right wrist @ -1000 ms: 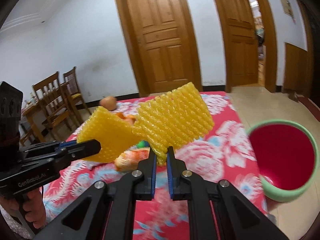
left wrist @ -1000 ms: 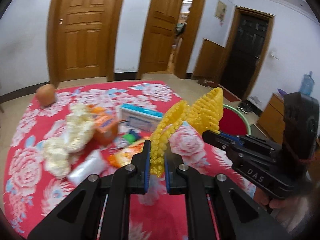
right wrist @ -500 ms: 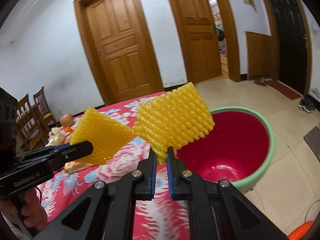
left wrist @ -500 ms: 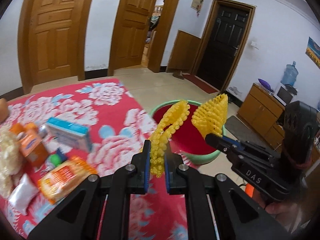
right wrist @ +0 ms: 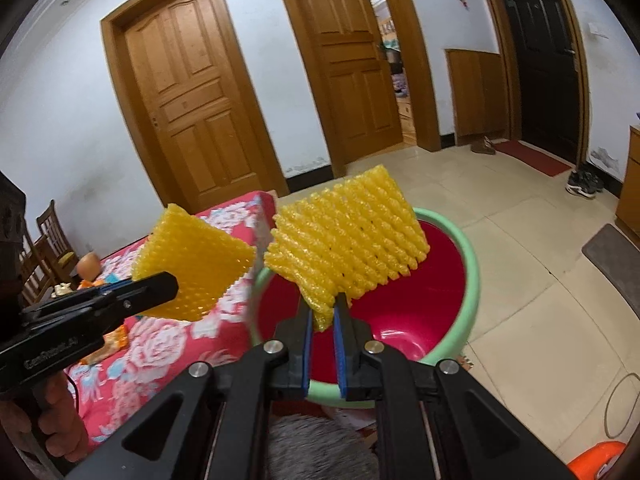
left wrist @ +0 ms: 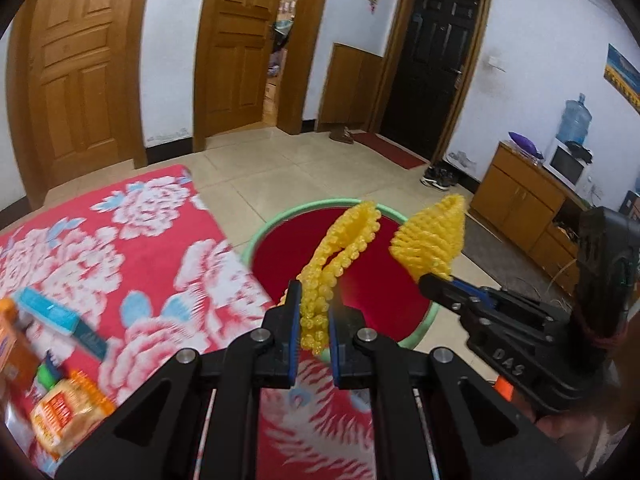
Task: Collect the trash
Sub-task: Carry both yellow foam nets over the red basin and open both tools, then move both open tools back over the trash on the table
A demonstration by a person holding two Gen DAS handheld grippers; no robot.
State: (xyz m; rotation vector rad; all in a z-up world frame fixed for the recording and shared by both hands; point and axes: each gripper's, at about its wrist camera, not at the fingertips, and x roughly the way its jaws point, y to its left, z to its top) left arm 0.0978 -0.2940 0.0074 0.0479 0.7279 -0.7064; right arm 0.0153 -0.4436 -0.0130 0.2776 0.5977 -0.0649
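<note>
— What's each hand got?

— The left gripper (left wrist: 314,322) is clamped on a yellow foam net (left wrist: 334,264), a soft knobbly mesh sleeve seen edge-on as a flattened loop. Its lower end is pinched between the blue pads and the rest sticks up past the fingertips.

— And the other one?

— The right gripper (right wrist: 322,326) is closed on a second foam net (right wrist: 348,240) (same bumpy lattice, but seen flat, like a ribbed square). One corner sits in the narrow gap between the fingers.

— Where are they relative to the bin?

— Both nets hang in the air over the bucket (right wrist: 470,280), a round red plastic tub with a pale green rim, standing on the tiled floor just beside the red flowered cloth (left wrist: 120,248).

— Other litter?

— An orange packet (left wrist: 68,412) and a blue box (left wrist: 60,318) lie on that cloth.
</note>
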